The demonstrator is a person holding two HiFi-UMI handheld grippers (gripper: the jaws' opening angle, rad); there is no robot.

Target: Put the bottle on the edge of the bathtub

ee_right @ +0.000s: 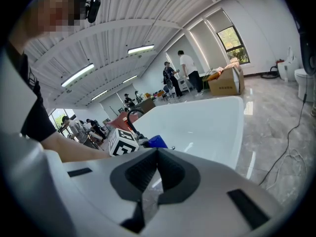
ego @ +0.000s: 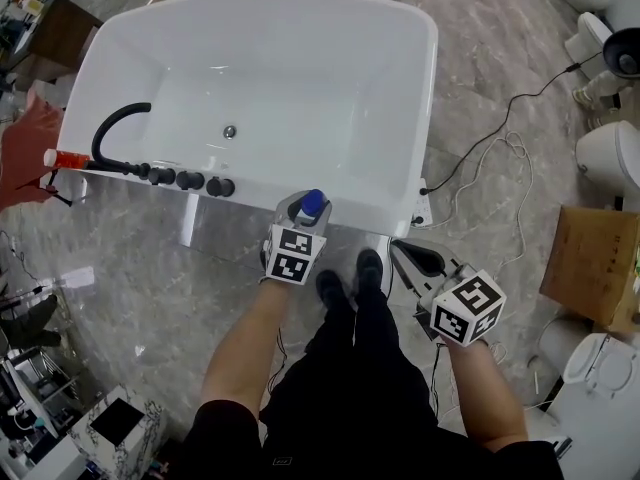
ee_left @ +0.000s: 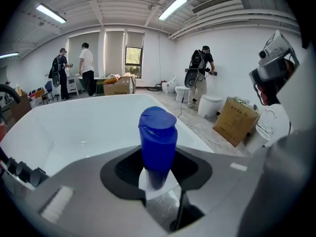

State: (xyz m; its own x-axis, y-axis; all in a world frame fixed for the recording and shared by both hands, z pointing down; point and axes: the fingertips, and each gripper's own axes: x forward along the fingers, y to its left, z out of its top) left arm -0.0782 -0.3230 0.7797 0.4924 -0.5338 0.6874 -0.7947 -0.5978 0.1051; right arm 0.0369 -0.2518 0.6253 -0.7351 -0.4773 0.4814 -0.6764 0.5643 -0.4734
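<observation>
Left hand-held gripper [ego: 297,214] clamps blue bottle [ee_left: 158,137] near bathtub [ego: 250,3]; right hand-held gripper [ego: 413,256] closed, empty

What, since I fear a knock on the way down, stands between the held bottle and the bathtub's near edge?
Nothing visible. The left gripper holds the blue-capped bottle by the near rim of the bathtub, which is bare there; the tap knobs and black hose sit farther along the rim, at the head view's left.

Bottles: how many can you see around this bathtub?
2. A blue-capped bottle is gripped in the left hand-held gripper over the bathtub's near rim; what looks like a red bottle lies at its left corner. Others may be hidden.
</observation>
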